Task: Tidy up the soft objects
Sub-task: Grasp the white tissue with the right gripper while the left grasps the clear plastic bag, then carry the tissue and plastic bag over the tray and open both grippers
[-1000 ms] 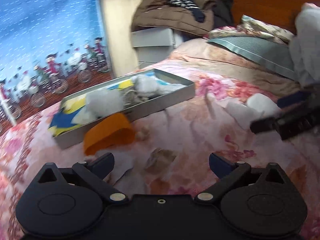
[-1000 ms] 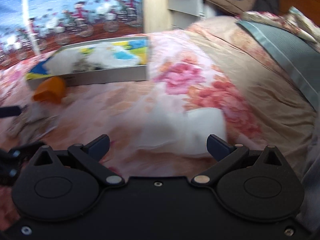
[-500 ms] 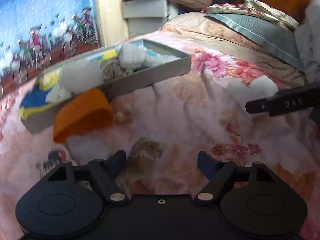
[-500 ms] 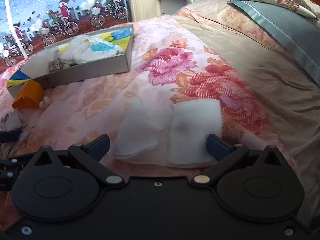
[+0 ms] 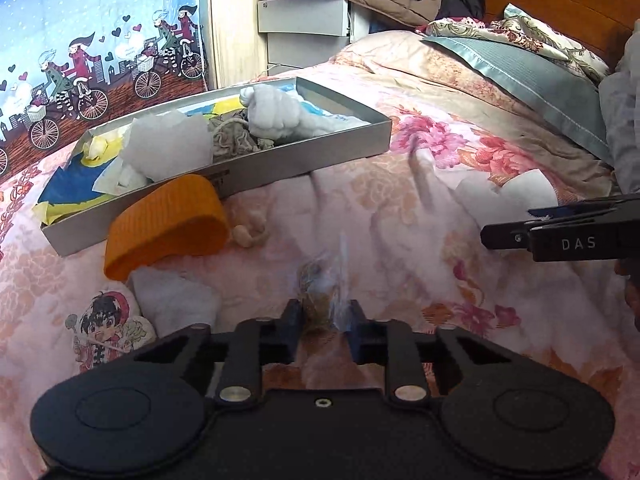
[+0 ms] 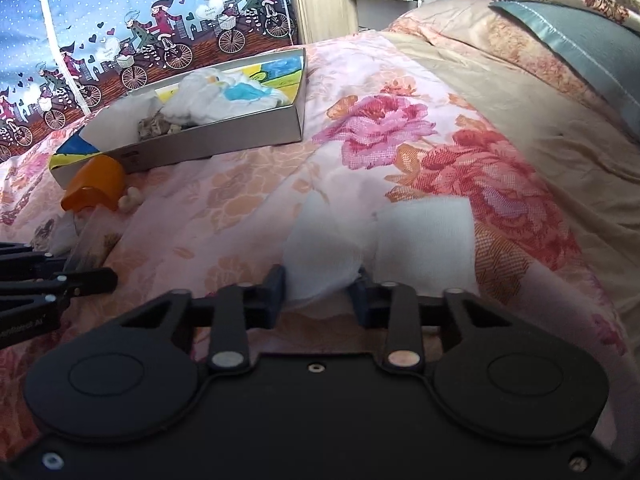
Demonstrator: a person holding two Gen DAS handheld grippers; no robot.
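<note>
My left gripper is shut on a clear plastic bag of brown stuff lying on the floral bedspread. My right gripper is shut on the left of two white cotton pads; the other pad lies just to its right. A grey shallow box holds white fluffy items, a blue-and-white cloth and brown twine; it also shows in the right wrist view. An orange knitted band leans against the box front.
A white cotton wad and a cartoon-print cloth lie at the left. A small beige knot sits by the orange band. A grey pillow, headboard and clothes-piled nightstand are behind. Bicycle-print curtain stands left.
Both grippers went from open to shut: the left closed on the plastic bag, the right closed on the left cotton pad. Both moved slightly forward and down onto their items.
</note>
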